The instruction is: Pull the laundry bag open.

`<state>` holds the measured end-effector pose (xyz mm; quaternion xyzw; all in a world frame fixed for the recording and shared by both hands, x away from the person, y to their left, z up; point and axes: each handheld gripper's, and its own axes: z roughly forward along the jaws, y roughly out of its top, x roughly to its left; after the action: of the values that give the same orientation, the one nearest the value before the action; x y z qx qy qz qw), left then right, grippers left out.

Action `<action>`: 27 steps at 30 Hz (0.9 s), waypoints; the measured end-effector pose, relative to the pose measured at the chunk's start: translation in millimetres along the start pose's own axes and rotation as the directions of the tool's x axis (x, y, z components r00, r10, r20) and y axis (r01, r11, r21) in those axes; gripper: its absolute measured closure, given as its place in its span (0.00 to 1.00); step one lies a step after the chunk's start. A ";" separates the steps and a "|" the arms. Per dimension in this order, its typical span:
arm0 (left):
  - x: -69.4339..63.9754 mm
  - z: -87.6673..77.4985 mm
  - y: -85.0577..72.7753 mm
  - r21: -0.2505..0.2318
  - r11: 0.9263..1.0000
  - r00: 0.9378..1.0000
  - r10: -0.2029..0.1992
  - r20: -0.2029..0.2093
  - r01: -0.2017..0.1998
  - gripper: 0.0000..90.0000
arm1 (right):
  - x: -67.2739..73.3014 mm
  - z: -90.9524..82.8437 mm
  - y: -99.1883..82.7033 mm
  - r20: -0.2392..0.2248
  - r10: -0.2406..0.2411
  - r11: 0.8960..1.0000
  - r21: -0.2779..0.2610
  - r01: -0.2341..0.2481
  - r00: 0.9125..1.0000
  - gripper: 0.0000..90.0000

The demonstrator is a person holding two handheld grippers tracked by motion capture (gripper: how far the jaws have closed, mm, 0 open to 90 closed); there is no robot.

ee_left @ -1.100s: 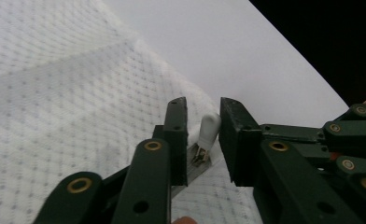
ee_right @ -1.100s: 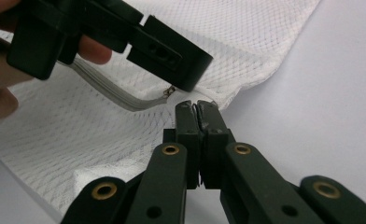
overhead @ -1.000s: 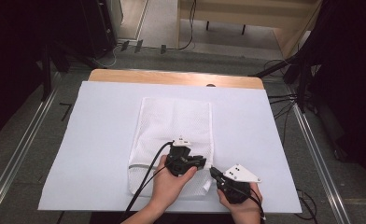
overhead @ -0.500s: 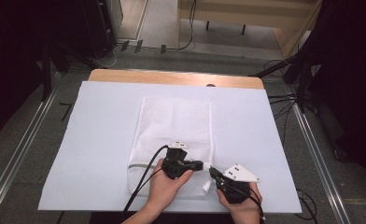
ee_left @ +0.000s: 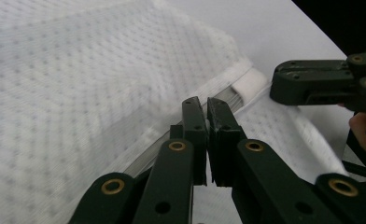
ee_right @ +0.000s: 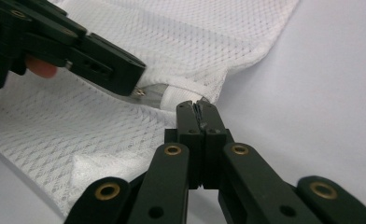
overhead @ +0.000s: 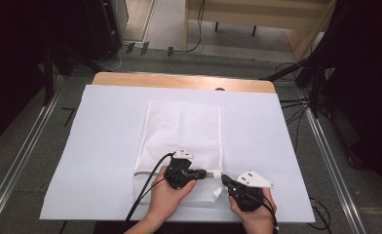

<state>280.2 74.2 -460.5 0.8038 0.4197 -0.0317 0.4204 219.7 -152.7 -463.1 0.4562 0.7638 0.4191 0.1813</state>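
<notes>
A white mesh bag point(overhead: 184, 131) lies flat on the white-covered table point(overhead: 106, 146). A zipper band point(overhead: 147, 173) runs across the bag's near end. My left gripper point(overhead: 212, 173) points right along that band and is shut on the small metal zipper pull point(ee_right: 140, 93). In its own view the left gripper point(ee_left: 208, 106) has its jaws pressed together over the band. My right gripper point(overhead: 224, 180) meets it from the right. The right gripper point(ee_right: 200, 106) is shut on the bag's edge beside the white fabric tab point(ee_right: 183, 95) at the zipper's end.
The table's wooden far edge point(overhead: 179, 80) shows beyond the white cover. Metal rails point(overhead: 28, 146) run along both sides of the table. Cables point(overhead: 296, 105) lie on the floor at the right. The left gripper's black cable point(overhead: 145, 195) trails off the near edge.
The left gripper has slid a little left and toward the near edge along the zipper band. The right gripper has hardly moved.
</notes>
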 end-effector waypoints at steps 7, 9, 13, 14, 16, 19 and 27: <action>16.6 -23.9 -8.5 -0.022 1.000 1.000 -0.003 -0.030 0.003 0.98 | -2.6 -1.0 -0.4 0.009 0.001 1.000 0.002 -0.001 1.000 1.00; 21.6 -31.4 -12.3 -0.034 0.999 1.000 -0.011 -0.025 0.011 0.98 | -2.7 -1.2 -0.1 0.012 -0.002 1.000 -0.003 0.002 1.000 1.00; 30.4 -45.8 -19.7 -0.059 0.998 0.999 -0.019 -0.026 0.018 0.98 | -3.1 -1.1 0.0 0.013 0.000 1.000 -0.002 0.000 1.000 1.00; 31.7 -48.2 -21.1 -0.063 0.998 0.999 -0.019 -0.029 0.017 0.98 | -3.0 -1.0 0.0 0.012 0.000 1.000 -0.001 0.001 1.000 1.00; 36.4 -58.1 -26.4 -0.070 0.997 0.999 -0.018 -0.042 0.015 0.98 | -2.1 -0.8 0.1 0.014 -0.006 1.000 -0.002 0.006 1.000 1.00; 39.9 -65.5 -29.7 -0.079 0.997 0.999 -0.021 -0.049 0.017 0.98 | -1.9 -0.7 0.0 0.018 -0.010 1.000 -0.003 0.010 1.000 1.00; 59.8 -95.2 -42.6 -0.111 0.993 0.995 -0.052 -0.083 0.043 0.98 | -7.2 -1.1 -1.3 0.033 0.008 1.000 0.001 -0.008 0.999 1.00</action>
<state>260.2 192.4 -450.9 0.7700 0.4575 0.0156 0.4445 222.0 -159.6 -464.2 0.4661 0.7592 0.4118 0.1917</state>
